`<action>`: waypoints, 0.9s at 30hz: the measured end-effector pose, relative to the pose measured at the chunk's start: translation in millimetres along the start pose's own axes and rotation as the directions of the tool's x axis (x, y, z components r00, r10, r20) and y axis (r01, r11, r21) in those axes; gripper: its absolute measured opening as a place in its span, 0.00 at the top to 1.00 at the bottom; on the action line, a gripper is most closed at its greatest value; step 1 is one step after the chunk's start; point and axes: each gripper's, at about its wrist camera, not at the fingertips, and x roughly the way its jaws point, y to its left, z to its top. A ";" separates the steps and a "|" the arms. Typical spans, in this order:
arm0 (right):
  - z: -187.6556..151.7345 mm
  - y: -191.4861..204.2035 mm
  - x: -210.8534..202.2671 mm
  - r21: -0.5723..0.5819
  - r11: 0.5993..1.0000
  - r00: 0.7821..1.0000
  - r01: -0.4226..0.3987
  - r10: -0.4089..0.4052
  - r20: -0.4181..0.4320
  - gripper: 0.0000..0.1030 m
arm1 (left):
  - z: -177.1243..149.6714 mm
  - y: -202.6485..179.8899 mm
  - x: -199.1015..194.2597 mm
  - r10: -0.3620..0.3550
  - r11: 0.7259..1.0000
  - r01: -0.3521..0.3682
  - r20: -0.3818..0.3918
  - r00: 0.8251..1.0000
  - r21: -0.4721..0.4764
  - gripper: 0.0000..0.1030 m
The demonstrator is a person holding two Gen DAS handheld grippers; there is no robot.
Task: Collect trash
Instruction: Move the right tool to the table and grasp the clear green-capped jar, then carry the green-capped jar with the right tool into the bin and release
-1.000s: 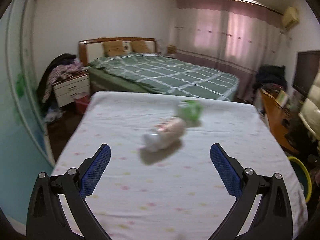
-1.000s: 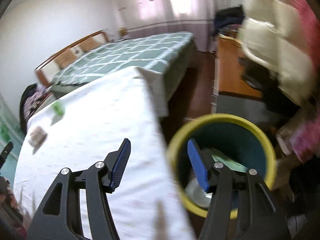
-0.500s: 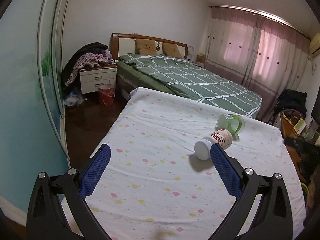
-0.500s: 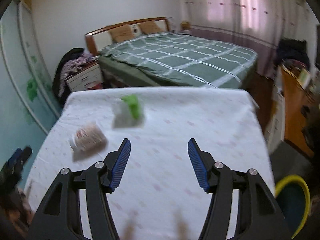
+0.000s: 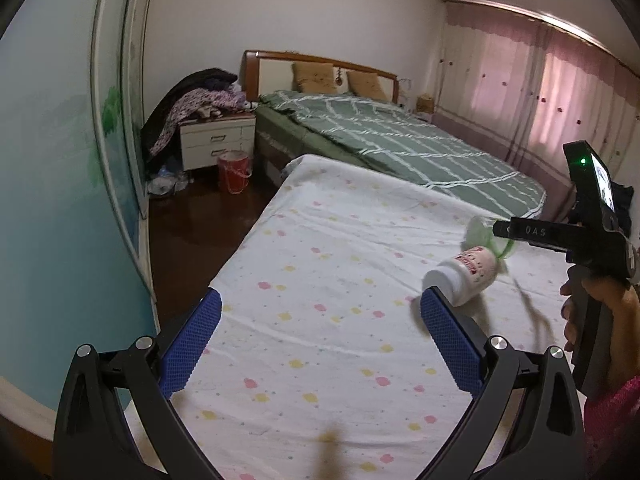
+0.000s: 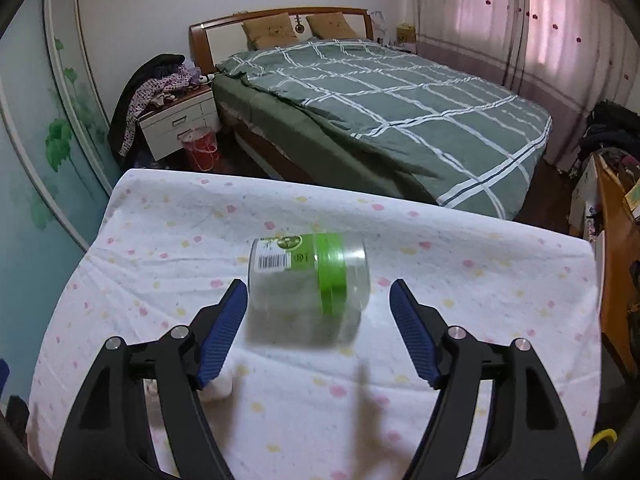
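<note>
A clear plastic jar (image 6: 308, 276) with a green band lies on its side on the white flowered sheet (image 6: 460, 280). My right gripper (image 6: 318, 286) has its jaws opening, with the jar between the fingertips; the left pad is close to it and the right pad stands well off. A white bottle (image 5: 466, 274) with a red label lies on its side right next to the jar (image 5: 480, 232), just past the right fingertip of my left gripper (image 5: 320, 300). The left gripper is open with only sheet between its fingers. A hand (image 5: 600, 308) holds the right gripper's grip at the right edge.
Beyond the sheeted surface stands a bed with a green checked cover (image 6: 400, 92). A nightstand (image 6: 176, 120) piled with clothes and a red bucket (image 6: 202, 148) are at the back left, a wooden desk (image 6: 616, 240) at the right. A yellow bin rim (image 6: 604, 436) shows bottom right.
The right gripper swung from over the yellow bin to the jar, and its jaws spread wider. The left gripper's view turned left; the bottle now lies by its right fingertip.
</note>
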 end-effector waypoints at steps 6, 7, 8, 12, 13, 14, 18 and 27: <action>3.2 1.0 11.8 -0.006 1.000 1.000 -0.005 0.004 -0.011 0.29 | -3.5 4.7 10.5 0.050 0.999 -0.051 -0.041 0.998 -0.018 0.05; 3.9 2.3 15.2 -0.009 1.000 1.000 -0.005 0.005 -0.016 0.29 | -4.1 5.7 12.2 0.058 0.998 -0.059 -0.046 0.997 -0.022 0.05; 4.1 2.2 18.7 -0.010 1.000 1.000 -0.005 0.004 -0.020 0.28 | -4.6 7.3 14.2 0.066 0.997 -0.067 -0.054 0.996 -0.029 0.05; 2.3 4.8 26.7 -0.017 1.000 0.999 0.007 -0.008 -0.035 0.32 | -6.2 12.8 20.7 0.066 0.996 -0.070 -0.079 0.995 -0.050 0.05; 2.0 5.0 28.4 -0.024 1.000 0.999 0.017 -0.018 -0.037 0.34 | -6.5 12.8 21.4 0.066 0.996 -0.070 -0.082 0.994 -0.050 0.05; 2.3 5.6 27.8 -0.029 0.999 0.999 0.020 -0.021 -0.034 0.34 | -6.8 12.3 22.2 0.067 0.996 -0.071 -0.085 0.994 -0.048 0.05; 1.7 4.4 20.5 -0.021 1.000 0.999 0.020 -0.021 -0.027 0.35 | -7.6 11.3 23.9 0.070 0.996 -0.074 -0.091 0.993 -0.043 0.05; -42.4 -27.9 -56.5 0.019 0.999 0.999 0.036 -0.037 0.031 0.35 | -7.9 6.0 19.8 0.052 0.998 -0.055 -0.090 0.995 -0.031 0.05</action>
